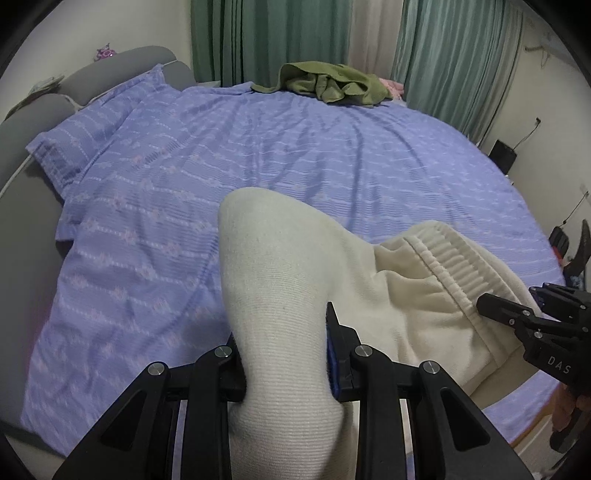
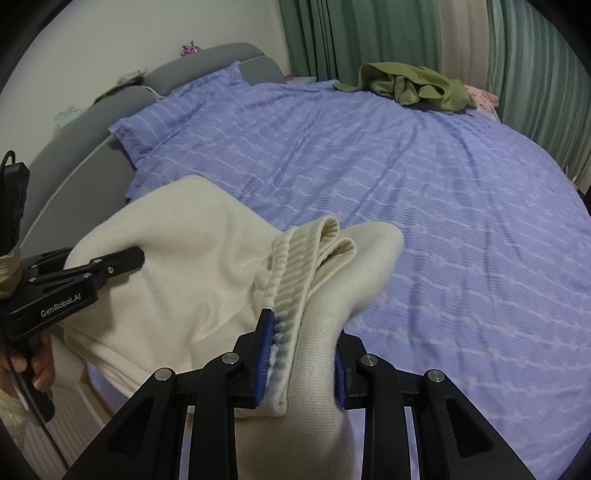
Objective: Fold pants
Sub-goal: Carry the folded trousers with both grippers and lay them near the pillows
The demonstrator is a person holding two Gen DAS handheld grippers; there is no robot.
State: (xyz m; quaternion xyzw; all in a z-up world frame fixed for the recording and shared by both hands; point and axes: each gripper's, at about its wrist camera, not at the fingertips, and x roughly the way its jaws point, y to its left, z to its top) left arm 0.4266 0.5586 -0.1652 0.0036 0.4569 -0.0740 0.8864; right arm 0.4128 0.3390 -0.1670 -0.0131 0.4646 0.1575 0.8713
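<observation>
While both grippers sit low over the near edge of the bed (image 1: 332,155), a pair of cream pants (image 1: 280,280) hangs between them, lifted clear of the sheet in the middle.

Left gripper (image 1: 284,354): jaws pressed in on a thick bundle of the cream fabric. The cloth rises between the fingers and bulges forward in a rounded hump. Blue pad visible on the right finger, touching the fabric.

Right gripper (image 2: 301,354): jaws pinching the ribbed waistband (image 2: 310,258) together with a layer of smooth knit beside it. Blue pads (image 2: 266,354) on both sides are against the cloth. The waistband end sticks out past the fingertips, doubled over on itself.

From the right wrist view, the left gripper (image 2: 110,264) shows at the left edge with its fingers laid onto the pants (image 2: 184,266); a hand (image 2: 35,365) grips its handle. From the left wrist view, the right gripper (image 1: 509,314) enters at the right, its tip touching the waistband (image 1: 454,266).

Bed covered by a lilac patterned sheet, creased. Matching pillow (image 1: 92,133) against a grey headboard (image 1: 33,110). Crumpled olive-green garment (image 1: 332,83) lies at the far edge, well apart from the pants. Green curtains (image 1: 266,33) behind.
</observation>
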